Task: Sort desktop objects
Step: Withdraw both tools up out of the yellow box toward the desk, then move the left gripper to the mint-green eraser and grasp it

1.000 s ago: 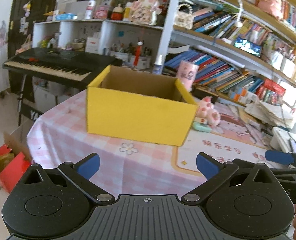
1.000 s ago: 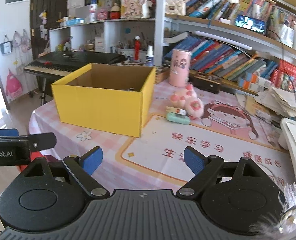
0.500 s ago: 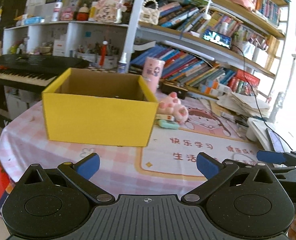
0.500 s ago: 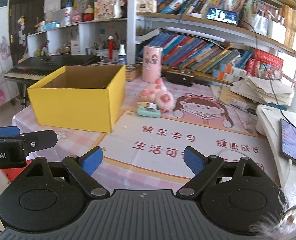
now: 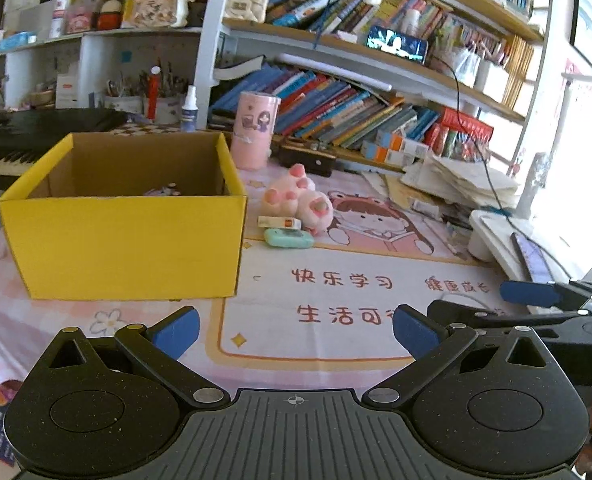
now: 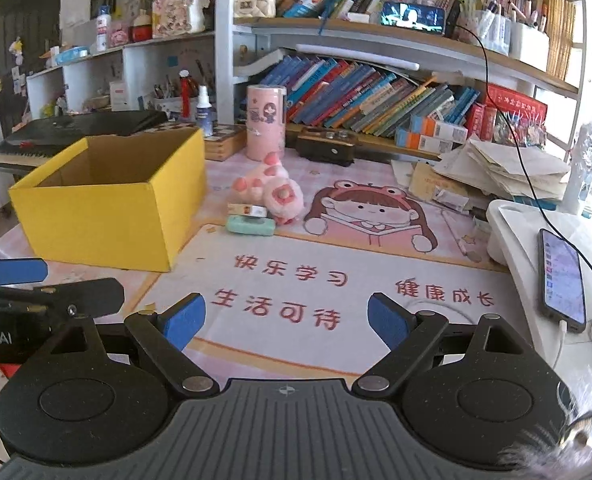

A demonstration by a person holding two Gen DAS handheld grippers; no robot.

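- "bot.AI" is printed in white on the left gripper's (image 6: 11,276) body at the left edge of the right wrist view; its blue fingers are spread, nothing between them.
- The yellow box (image 6: 107,204) stands open-topped on the left of the table (image 5: 95,316).
- Just right of the box lie a white flat box (image 6: 247,210) and a mint case (image 6: 251,225), each with its long axis across the view, touching a pink plush toy (image 6: 275,192).
- A pink canister (image 6: 265,120) stands upright behind the plush.
- The desk mat (image 6: 296,300) reads 快乐学习, 生活可待 and 健康成长 in red.
- The right gripper (image 6: 285,318) hovers over the mat, jaws wide apart and empty.
- A phone (image 6: 562,276) lies at the far right.
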